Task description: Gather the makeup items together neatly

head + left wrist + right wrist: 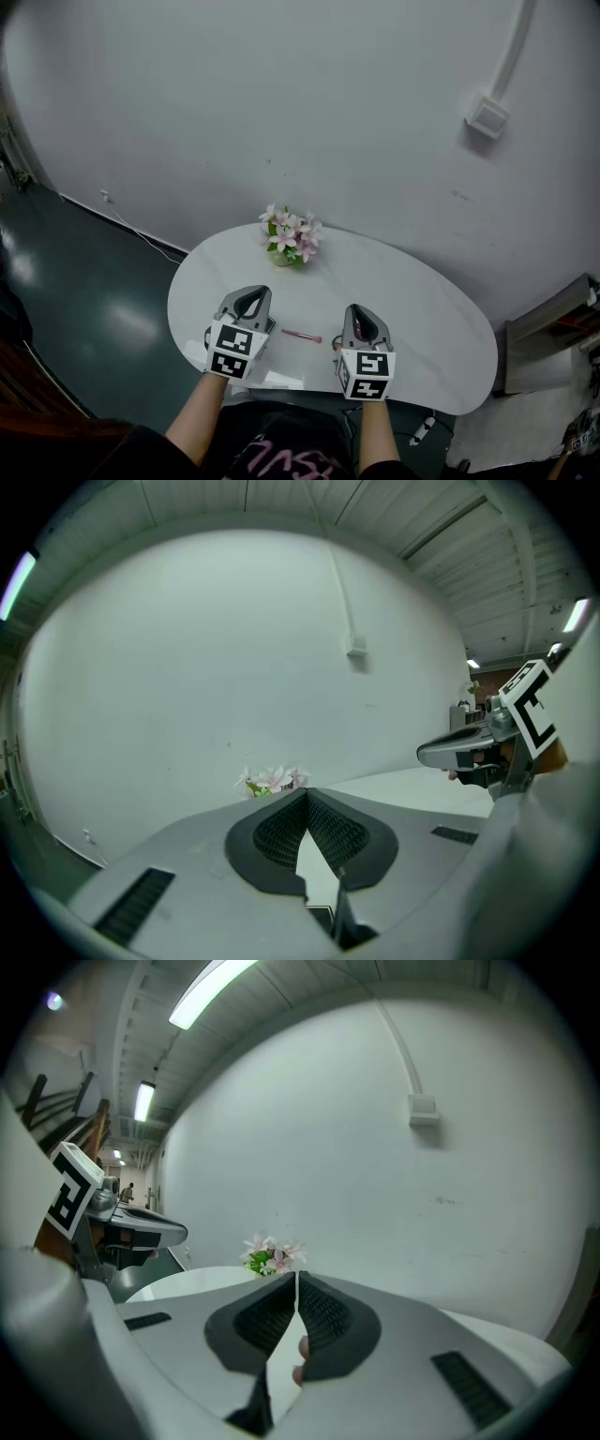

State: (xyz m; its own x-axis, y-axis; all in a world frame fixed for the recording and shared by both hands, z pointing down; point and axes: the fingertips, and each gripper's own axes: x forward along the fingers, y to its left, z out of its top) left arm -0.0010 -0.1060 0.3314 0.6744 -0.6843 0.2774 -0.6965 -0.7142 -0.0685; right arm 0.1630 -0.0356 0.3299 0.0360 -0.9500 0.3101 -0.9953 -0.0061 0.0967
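Over the white table's [422, 319] near edge, the left gripper [253, 300] and right gripper [362, 316] hover with jaw tips together, nothing visibly gripped. Between them lies a slim pink makeup stick [302, 336], its long axis crosswise, running from one gripper toward the other, about equally near both. Beyond stands a flower pot [289, 239].

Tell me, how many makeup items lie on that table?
1: a thin pink stick lies between the left gripper and right gripper, near the table edge. More may hide beneath them.
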